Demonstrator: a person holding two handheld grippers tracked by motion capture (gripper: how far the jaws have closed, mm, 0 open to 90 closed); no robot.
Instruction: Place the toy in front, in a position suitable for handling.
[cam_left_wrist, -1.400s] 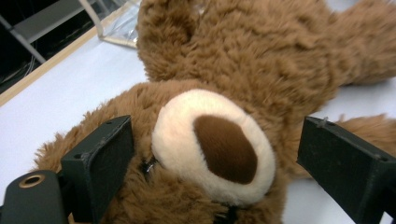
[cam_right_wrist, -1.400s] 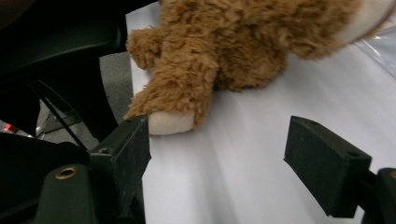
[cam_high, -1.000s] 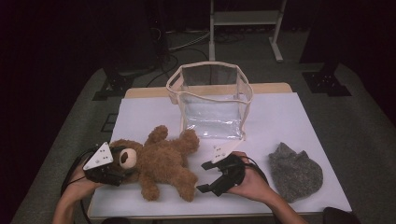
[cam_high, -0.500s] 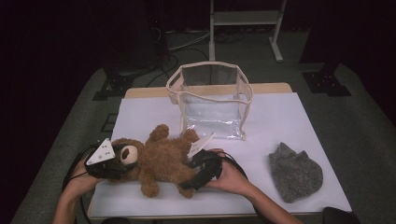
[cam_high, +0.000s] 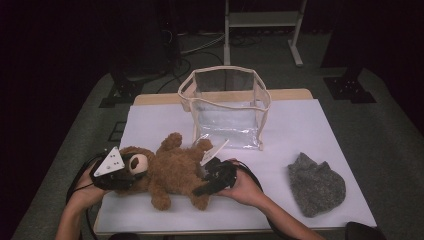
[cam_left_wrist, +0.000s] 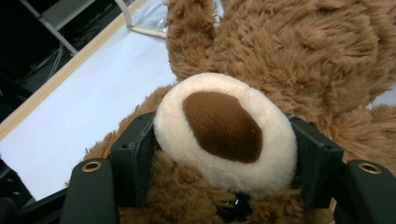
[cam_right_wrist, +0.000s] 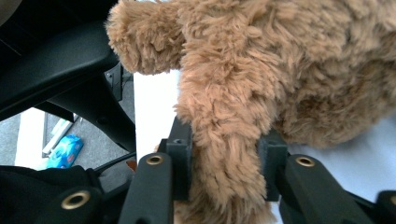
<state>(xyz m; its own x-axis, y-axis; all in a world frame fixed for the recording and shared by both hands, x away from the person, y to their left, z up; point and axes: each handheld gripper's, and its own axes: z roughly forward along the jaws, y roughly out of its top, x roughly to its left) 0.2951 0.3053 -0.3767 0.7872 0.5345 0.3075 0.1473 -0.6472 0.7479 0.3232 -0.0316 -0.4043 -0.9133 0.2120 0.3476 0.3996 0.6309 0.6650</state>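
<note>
1. A dark room surrounds a wooden table covered by a white sheet; black stands and cables sit on the grey floor behind it.
2. The left gripper has just been closing, and its black jaws now clamp the cream muzzle of the brown plush teddy bear; in the left gripper view the pads press into both sides of the muzzle, which bulges between them.
3. The right gripper has also just been closing, and in the right gripper view its jaws pinch one shaggy leg of the bear, the pile squeezed in on both sides.
4. The bear lies on its back near the front edge of the sheet, head toward the person's left, limbs splayed.
5. It looks light and very soft: the stuffing gives under the pads, so a thin limb can slide out of its pile. The muzzle and the leg are workable holds; the torso is probably too wide for the jaws.
6. Held at both ends, the body will likely sag in the middle when lifted.
7. Farther out stand an open clear plastic bag with cream trim, just beyond the bear, and a grey knitted beanie well apart at the right.
</note>
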